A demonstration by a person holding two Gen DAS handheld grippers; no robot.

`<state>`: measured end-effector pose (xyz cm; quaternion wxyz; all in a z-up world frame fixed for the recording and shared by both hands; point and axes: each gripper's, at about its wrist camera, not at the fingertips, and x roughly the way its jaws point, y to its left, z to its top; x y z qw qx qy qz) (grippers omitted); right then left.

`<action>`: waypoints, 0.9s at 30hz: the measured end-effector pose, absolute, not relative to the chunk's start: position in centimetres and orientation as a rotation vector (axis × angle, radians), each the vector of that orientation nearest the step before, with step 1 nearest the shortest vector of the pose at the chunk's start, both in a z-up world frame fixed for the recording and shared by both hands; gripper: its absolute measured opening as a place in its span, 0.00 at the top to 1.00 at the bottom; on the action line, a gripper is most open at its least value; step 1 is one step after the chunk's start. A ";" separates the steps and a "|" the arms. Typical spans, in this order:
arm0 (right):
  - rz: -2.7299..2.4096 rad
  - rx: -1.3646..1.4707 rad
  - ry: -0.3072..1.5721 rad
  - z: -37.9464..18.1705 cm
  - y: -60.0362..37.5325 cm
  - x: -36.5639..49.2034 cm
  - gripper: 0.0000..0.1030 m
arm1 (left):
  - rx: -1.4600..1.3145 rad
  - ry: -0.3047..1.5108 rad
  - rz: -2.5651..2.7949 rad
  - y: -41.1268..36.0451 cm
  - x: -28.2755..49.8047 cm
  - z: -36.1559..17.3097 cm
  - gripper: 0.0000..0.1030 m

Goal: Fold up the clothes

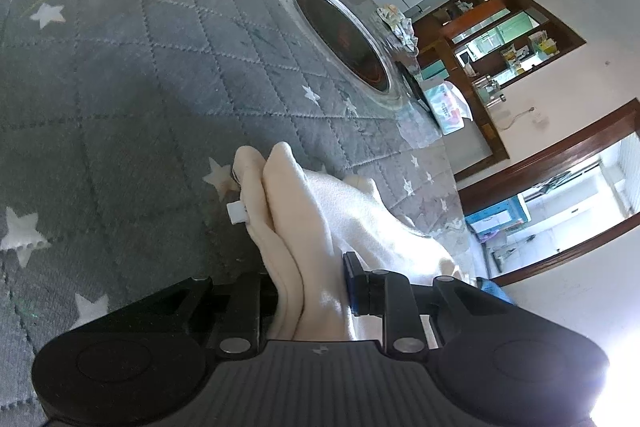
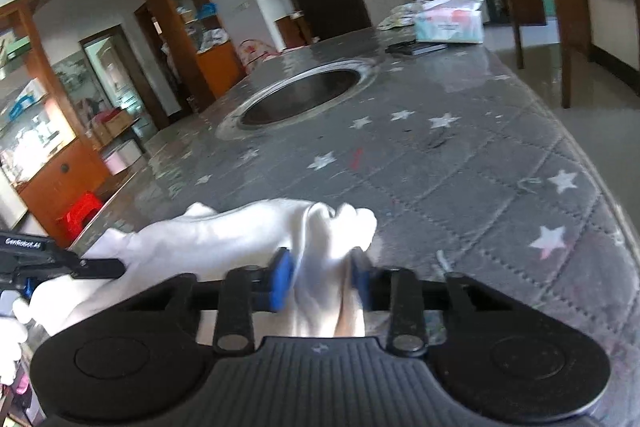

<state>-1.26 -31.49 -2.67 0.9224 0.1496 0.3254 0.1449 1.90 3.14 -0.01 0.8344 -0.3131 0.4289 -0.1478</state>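
A cream white garment [image 1: 332, 211] is bunched between my left gripper's [image 1: 310, 283] blue pads and hangs just above the grey star-patterned quilted table cover [image 1: 132, 99]. A small white tag [image 1: 237, 211] sticks out at its left. In the right wrist view the same white garment [image 2: 248, 239] is pinched between my right gripper's [image 2: 320, 281] blue pads [image 2: 282, 279] and stretches left to the other gripper [image 2: 60, 263], which also holds it.
A round metal-rimmed recess [image 2: 300, 97] sits in the table's middle. A tissue pack [image 2: 448, 21], a dark flat object [image 2: 416, 47] and bunched cloth [image 2: 400, 13] lie at the far end. The table edge [image 2: 592, 147] curves on the right. A red stool [image 2: 78, 213] stands on the floor left.
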 end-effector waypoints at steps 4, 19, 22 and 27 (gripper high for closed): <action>0.304 0.342 0.640 -2.2 -31.6 -2.0 0.88 | -0.583 0.887 -0.286 2.0 1.6 1.0 0.77; 0.288 0.332 0.423 4.6 -34.3 -4.9 0.89 | -0.344 0.792 -0.375 -4.4 3.1 6.5 0.81; 0.257 0.329 0.398 5.4 -35.2 -5.1 0.89 | -0.327 0.784 -0.396 -5.8 3.8 7.0 0.81; 0.205 0.310 0.370 6.0 -36.4 -5.9 0.89 | -0.288 0.779 -0.422 -8.0 4.4 7.7 0.81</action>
